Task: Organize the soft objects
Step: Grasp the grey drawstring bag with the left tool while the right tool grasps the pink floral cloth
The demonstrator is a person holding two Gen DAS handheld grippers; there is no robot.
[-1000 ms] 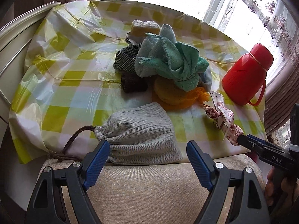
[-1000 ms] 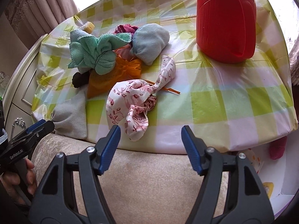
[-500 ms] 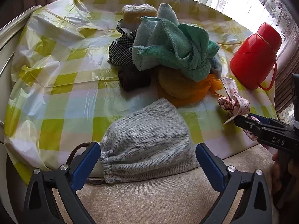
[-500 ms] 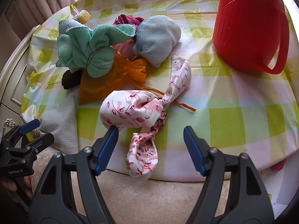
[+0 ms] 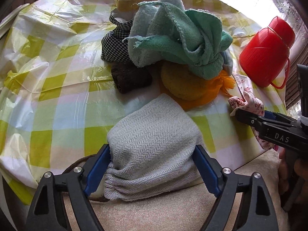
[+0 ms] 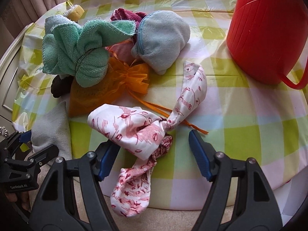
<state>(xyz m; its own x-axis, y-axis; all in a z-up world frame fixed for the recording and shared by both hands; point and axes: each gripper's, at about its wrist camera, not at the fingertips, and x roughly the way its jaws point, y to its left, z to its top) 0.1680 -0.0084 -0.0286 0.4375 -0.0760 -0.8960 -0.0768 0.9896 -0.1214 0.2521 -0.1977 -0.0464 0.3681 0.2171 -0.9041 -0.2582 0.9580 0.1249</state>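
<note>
A grey herringbone drawstring bag [image 5: 154,140] lies at the near table edge. My left gripper [image 5: 152,165] is open with its blue pads on either side of the bag's gathered end. A pink-patterned white cloth knot [image 6: 142,132] lies near the front edge; my right gripper [image 6: 154,154] is open around its lower part. Behind lie a green towel [image 5: 177,44], an orange mesh pouch [image 6: 107,88], a pale blue pouch [image 6: 161,38], a dark cloth [image 5: 130,79] and a checked cloth [image 5: 113,46].
A red plastic jug [image 6: 267,30] stands at the right on the yellow-green checked tablecloth [image 5: 48,100]. A yellow sponge [image 5: 134,0] sits at the back of the pile. A beige cushioned surface [image 5: 154,211] lies below the table edge.
Both grippers moved forward toward the table. The left now straddles the grey bag and the right straddles the pink-patterned cloth; both stayed open.
</note>
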